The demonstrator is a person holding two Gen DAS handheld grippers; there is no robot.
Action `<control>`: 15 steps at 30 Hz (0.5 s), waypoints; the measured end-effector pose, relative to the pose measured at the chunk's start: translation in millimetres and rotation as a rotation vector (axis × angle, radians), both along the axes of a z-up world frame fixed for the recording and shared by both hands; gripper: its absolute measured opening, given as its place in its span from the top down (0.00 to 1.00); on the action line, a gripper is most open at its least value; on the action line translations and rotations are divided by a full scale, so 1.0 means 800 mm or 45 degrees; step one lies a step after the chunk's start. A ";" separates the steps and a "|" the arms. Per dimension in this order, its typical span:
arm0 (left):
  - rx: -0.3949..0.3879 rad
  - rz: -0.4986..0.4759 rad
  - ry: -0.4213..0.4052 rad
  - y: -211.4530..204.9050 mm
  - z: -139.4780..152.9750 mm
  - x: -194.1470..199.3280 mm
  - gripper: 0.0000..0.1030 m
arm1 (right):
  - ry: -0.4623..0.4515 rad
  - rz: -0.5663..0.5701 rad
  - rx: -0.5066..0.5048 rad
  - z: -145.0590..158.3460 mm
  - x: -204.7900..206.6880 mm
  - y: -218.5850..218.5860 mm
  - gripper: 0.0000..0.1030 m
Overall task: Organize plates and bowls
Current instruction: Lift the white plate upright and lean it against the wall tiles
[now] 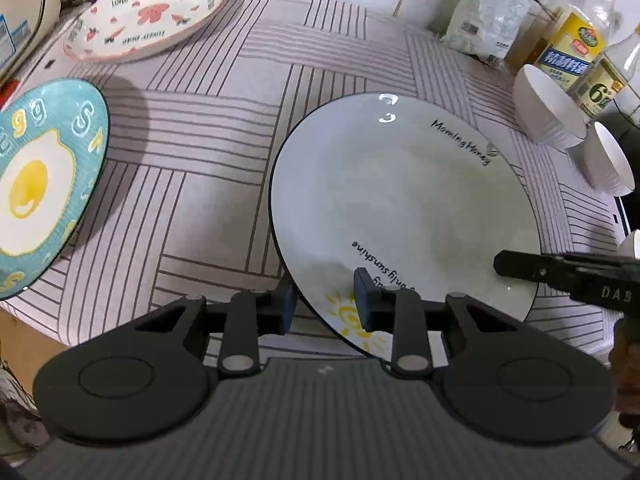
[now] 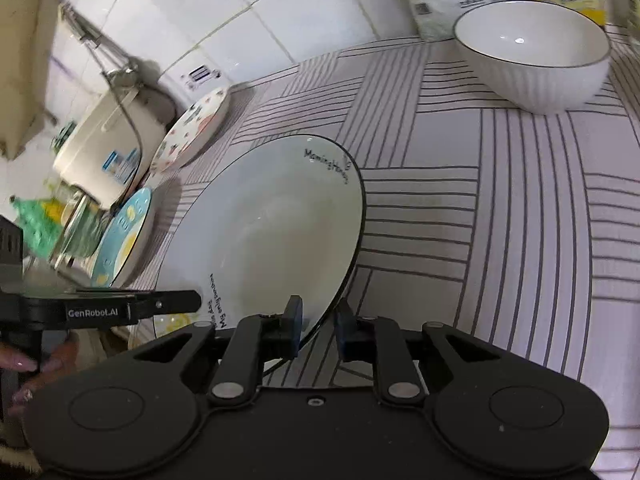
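Observation:
A white plate with a black rim and "Morning Honey" lettering (image 1: pixel 404 200) lies on the striped cloth; it also shows in the right wrist view (image 2: pixel 272 224). My left gripper (image 1: pixel 325 304) straddles its near rim by the sun drawing, jaws apart. My right gripper (image 2: pixel 318 322) straddles the plate's right rim, jaws apart with a gap on each side. A teal egg plate (image 1: pixel 44 184) lies at the left and a pink-patterned plate (image 1: pixel 148 16) at the back left. White ribbed bowls (image 1: pixel 548 108) (image 1: pixel 608 160) stand at the right; one is in the right wrist view (image 2: pixel 536 56).
A striped tablecloth (image 1: pixel 208 140) covers the counter. Oil bottles (image 1: pixel 576 44) and a white bag (image 1: pixel 488 12) stand at the back right by the tiled wall. A cream rice cooker (image 2: pixel 108 152) sits at the left. The counter's front edge runs near my left gripper.

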State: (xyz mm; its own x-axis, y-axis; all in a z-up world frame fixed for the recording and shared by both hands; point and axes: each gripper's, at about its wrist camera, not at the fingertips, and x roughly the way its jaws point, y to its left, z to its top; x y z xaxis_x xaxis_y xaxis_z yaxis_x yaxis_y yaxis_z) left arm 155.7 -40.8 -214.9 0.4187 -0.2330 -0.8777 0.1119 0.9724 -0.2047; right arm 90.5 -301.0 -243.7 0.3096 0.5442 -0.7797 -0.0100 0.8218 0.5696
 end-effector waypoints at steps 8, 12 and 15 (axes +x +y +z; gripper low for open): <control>0.031 -0.065 -0.047 -0.006 0.030 0.020 0.73 | -0.063 0.069 0.060 0.009 0.019 -0.018 0.75; 0.056 -0.086 -0.086 -0.011 0.046 0.046 0.73 | -0.109 0.085 0.077 0.011 0.043 -0.025 0.74; 0.065 -0.094 -0.112 -0.010 0.054 0.072 0.73 | -0.152 0.096 0.067 0.014 0.061 -0.028 0.73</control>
